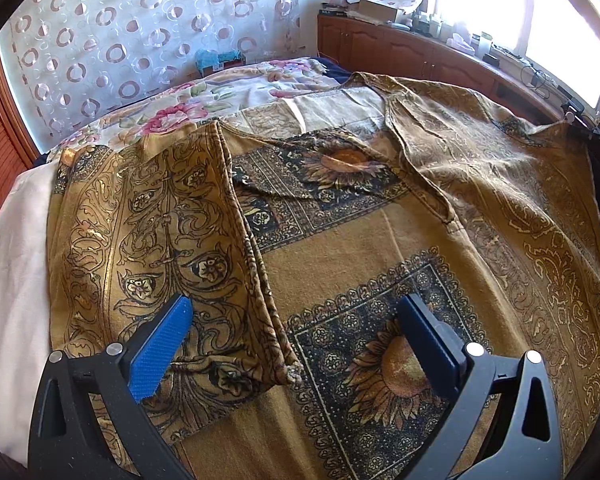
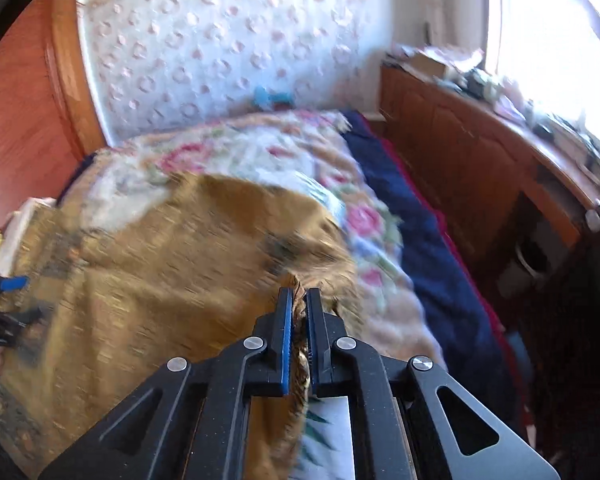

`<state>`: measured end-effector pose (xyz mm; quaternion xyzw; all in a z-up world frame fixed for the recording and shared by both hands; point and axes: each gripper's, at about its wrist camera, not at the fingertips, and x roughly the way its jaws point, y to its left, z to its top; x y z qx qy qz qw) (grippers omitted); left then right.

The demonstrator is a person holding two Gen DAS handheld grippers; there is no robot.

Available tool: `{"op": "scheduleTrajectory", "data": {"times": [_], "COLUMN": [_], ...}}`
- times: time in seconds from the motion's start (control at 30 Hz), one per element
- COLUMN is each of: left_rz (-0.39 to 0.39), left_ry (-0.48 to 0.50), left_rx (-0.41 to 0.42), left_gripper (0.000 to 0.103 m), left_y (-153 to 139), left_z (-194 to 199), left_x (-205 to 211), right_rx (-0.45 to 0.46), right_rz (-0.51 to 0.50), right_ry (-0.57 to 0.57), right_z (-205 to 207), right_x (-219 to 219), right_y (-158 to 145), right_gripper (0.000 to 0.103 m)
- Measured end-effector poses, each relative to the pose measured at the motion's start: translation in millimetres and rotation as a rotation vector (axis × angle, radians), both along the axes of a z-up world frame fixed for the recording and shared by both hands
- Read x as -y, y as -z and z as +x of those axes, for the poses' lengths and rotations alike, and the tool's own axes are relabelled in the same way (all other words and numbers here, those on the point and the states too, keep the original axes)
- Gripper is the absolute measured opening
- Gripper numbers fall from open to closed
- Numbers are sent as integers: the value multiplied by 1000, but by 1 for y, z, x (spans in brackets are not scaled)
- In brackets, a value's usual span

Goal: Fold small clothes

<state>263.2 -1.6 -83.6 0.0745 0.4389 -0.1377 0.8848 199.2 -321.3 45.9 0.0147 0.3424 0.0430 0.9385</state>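
My right tongs (image 2: 299,300) are pinching the soft, light brown cloth (image 1: 380,232) at its right edge on the bed (image 2: 260,148); my left tongs (image 1: 296,316) are hovering spread above the folded left flap.

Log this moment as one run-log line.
left gripper: open, over garment | right gripper: shut on garment edge | left flap: folded | bed: beneath

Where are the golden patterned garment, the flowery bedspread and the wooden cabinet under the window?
golden patterned garment (image 1: 328,248), left wrist view, plain middle panel.
flowery bedspread (image 1: 220,96), left wrist view, pink blossom area.
wooden cabinet (image 1: 380,46), left wrist view, door front.
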Motion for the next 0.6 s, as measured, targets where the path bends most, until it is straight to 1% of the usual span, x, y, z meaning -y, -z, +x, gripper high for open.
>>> {"op": "scheduleTrajectory", "data": {"times": [0.07, 0.13, 0.2, 0.3, 0.4, 0.5, 0.6], "left_rz": [-17, -51, -78, -114, -143, -147, -144], "left_ry": [3, 9, 18, 35, 51, 61, 70], "left_rx": [17, 45, 59, 67, 92, 113, 127], "left_gripper": [103, 103, 103, 103, 103, 103, 103], "left_y": [-5, -13, -21, -34, -46, -53, -58], "left_z": [-4, -9, -12, -19, -24, -26, -27], "left_x": [2, 3, 5, 11, 16, 22, 27], "right_rx": [23, 26, 5, -37, -84, -129, -137], "right_rz": [3, 12, 29, 37, 52, 65, 65], "right_ry": [-44, -91, -137, -177, -192, -196, -186], "right_z": [-4, -5, -4, -3, -6, -6, 12], "right_x": [-16, -30, -46, -60, -66, -66, -55], "right_y": [-4, -4, 3, 20, 35, 46, 44], "right_gripper": [6, 6, 6, 6, 6, 6, 7]}}
